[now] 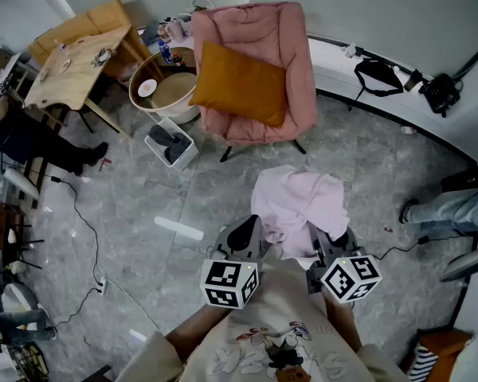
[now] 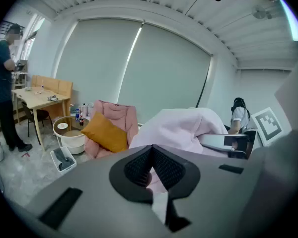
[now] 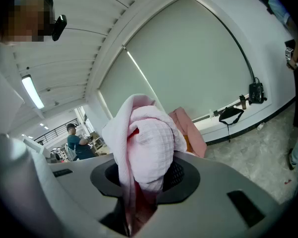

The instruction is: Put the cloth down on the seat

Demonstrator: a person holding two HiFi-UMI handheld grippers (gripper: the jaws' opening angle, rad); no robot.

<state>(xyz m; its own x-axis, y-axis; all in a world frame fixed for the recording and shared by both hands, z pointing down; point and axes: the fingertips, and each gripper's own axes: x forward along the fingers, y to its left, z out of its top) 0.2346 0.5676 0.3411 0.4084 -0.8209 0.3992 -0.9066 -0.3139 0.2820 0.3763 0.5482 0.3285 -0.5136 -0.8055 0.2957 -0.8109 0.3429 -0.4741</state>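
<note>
A pale pink cloth [image 1: 299, 204] hangs bunched between my two grippers, low in the head view, above the grey floor. My left gripper [image 1: 240, 239] is shut on the cloth's left edge; in the left gripper view a thin fold of the cloth [image 2: 181, 125] runs into the closed jaws of my left gripper [image 2: 152, 171]. My right gripper [image 1: 332, 247] is shut on a thick waffle-weave wad of the cloth [image 3: 144, 148], which covers most of the jaws of my right gripper [image 3: 141, 185]. The seat, a pink armchair [image 1: 259, 30] with an orange cushion [image 1: 239, 84], stands farther ahead.
Left of the armchair are a round tub-like side table [image 1: 163, 90] with bottles, a white basket [image 1: 171, 143] and a wooden table [image 1: 72, 62] with a person beside it. A black bag [image 1: 378, 74] lies on the wall ledge. A person's leg [image 1: 450, 209] shows at right. Cables trail across the floor.
</note>
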